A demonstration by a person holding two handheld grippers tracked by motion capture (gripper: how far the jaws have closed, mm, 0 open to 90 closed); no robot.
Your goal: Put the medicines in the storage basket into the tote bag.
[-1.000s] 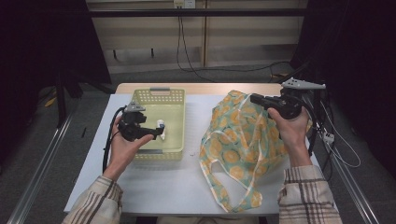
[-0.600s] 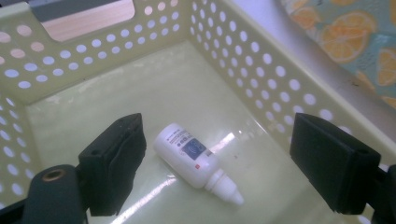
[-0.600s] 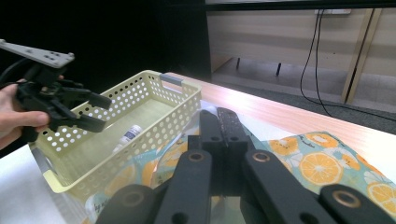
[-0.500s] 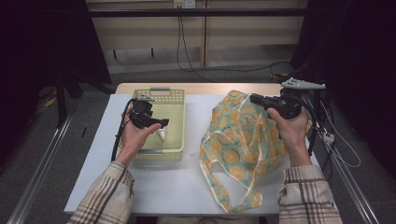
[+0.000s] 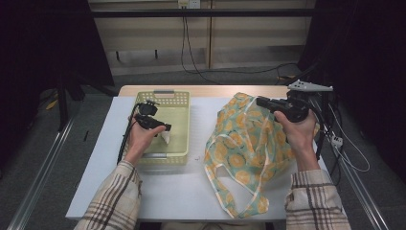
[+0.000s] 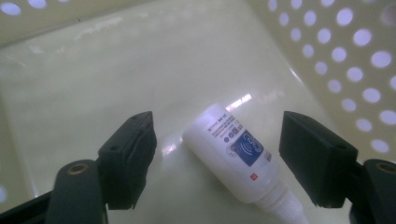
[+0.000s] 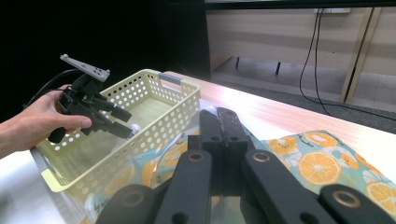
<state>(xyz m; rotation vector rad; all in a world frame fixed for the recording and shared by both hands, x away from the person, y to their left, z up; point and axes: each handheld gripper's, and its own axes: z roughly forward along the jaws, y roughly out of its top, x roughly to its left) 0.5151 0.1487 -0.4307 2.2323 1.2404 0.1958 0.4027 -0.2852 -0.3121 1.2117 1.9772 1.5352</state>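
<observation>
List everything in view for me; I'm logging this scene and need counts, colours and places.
basket: one, pale yellow, perforated, on the table's left half.
bottle: one, white with a blue label, lying on the basket floor between the open jaws.
bag: one, teal cloth with orange slices, on the table's right half.
table: one, white top with a wooden far edge.
left gripper: one, black, inside the basket, open.
right gripper: one, black, jaws together at the bag's top edge.
sleeves: two, beige plaid, at the near edge.
</observation>
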